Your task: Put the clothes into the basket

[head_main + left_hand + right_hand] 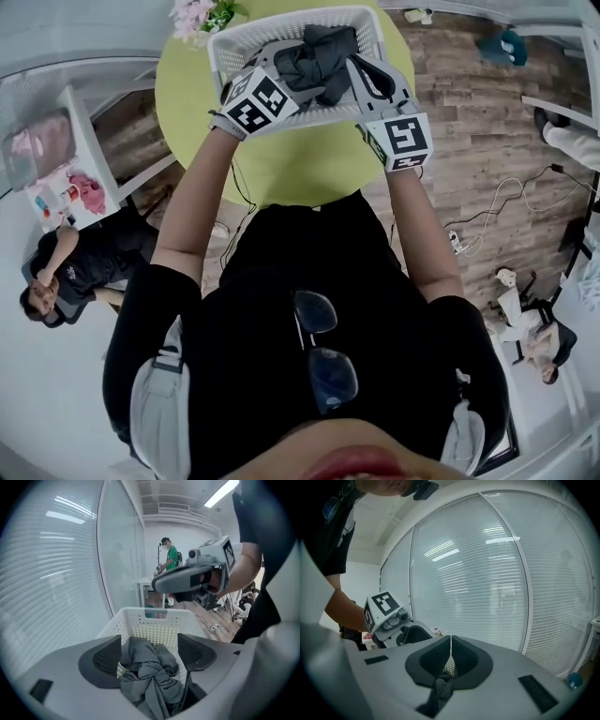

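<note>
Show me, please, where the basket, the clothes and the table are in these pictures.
basket (pixel 154 625), left gripper view, on its far perforated wall.
clothes (pixel 314 61), head view, on the middle of the grey bundle.
table (pixel 291 169), head view, on the bare green top between the forearms.

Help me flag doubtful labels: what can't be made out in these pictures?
Garment count: in the head view the grey clothes bunch together, partly behind the left gripper and right gripper.
Floor of the basket: clothes hide it, head and left gripper views.
Right gripper view: jaws shut on the basket wall; they hide whether the dark cloth below is pinched too.
Flowers: cut by the head view's top edge.
</note>
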Motion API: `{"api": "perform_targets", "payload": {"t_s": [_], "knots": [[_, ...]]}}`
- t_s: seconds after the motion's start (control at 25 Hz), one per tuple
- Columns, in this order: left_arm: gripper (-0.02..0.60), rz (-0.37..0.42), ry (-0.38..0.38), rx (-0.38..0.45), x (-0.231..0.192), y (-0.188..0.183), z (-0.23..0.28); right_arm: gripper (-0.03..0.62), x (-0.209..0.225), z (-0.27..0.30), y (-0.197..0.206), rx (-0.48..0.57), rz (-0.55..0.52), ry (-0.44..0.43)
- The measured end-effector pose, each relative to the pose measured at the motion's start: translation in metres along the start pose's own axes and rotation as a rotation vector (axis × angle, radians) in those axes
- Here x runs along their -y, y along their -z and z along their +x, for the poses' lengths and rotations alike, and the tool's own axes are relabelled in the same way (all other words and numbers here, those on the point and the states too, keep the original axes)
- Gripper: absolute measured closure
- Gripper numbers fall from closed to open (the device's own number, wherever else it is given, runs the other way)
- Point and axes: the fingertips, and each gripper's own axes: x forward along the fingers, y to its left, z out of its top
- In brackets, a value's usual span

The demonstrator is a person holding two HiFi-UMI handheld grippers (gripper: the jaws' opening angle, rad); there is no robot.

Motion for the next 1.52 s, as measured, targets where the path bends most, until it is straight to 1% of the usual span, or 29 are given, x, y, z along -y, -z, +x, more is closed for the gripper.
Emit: {"api": "perform_targets", "payload": {"t_s": [0.08,0.24,0.4,0.52,0.6,0.68,0.76,0.8,0.88,1.04,1.08,1.16,1.2,1.28,1.4,1.44,1.52], "knots": [[0.202,-0.007,-0.038,0.067,0.005,-0.019,-0.027,0.568,-0.006,-0.006,-0.011,0.017,-0.009,-0.013],[0.202,-0.018,-0.105,0.17,0.019,-0.047,-0.079,0.568,-0.024,-0.018,-0.029,0.045,-0.001,-0.053],[0.202,-0.058,-0.206,0.322,0.029,-0.073,-0.133,0.568,-0.047,-0.028,-0.049,0.082,0.008,-0.121],[0.204,-0.088,-0.259,0.452,0.044,-0.081,-0.172,0.568,-0.072,-0.042,-0.063,0.12,0.015,-0.147],[0.207,-0.113,-0.291,0.539,0.056,-0.082,-0.193,0.568,-0.093,-0.052,-0.071,0.139,-0.003,-0.171],[0.216,-0.157,-0.318,0.599,0.067,-0.08,-0.208,0.568,-0.113,-0.062,-0.076,0.146,-0.018,-0.203],[0.235,-0.205,-0.327,0.634,0.078,-0.075,-0.219,0.568,-0.13,-0.07,-0.08,0.152,-0.025,-0.229],[0.256,-0.222,-0.325,0.649,0.084,-0.073,-0.223,0.568,-0.138,-0.073,-0.082,0.156,-0.028,-0.238],[0.295,-0.244,-0.325,0.652,0.095,-0.066,-0.23,0.568,-0.154,-0.08,-0.083,0.162,-0.032,-0.251],[0.431,-0.279,-0.359,0.677,0.11,-0.054,-0.236,0.568,-0.178,-0.092,-0.083,0.174,-0.034,-0.28],[0.466,-0.283,-0.363,0.678,0.113,-0.052,-0.236,0.568,-0.182,-0.095,-0.083,0.177,-0.041,-0.288],[0.543,-0.282,-0.383,0.711,0.116,-0.055,-0.24,0.568,-0.189,-0.098,-0.083,0.18,-0.053,-0.302],[0.568,-0.279,-0.391,0.722,0.117,-0.055,-0.242,0.569,-0.191,-0.099,-0.083,0.181,-0.055,-0.306],[0.571,-0.27,-0.397,0.718,0.119,-0.055,-0.244,0.569,-0.196,-0.101,-0.084,0.188,-0.057,-0.31],[0.572,-0.262,-0.391,0.652,0.122,-0.044,-0.241,0.569,-0.201,-0.102,-0.085,0.191,-0.061,-0.315],[0.572,-0.263,-0.393,0.646,0.122,-0.043,-0.241,0.569,-0.203,-0.102,-0.086,0.19,-0.062,-0.318],[0.572,-0.264,-0.406,0.691,0.12,-0.048,-0.245,0.569,-0.205,-0.102,-0.087,0.186,-0.066,-0.322]]}}
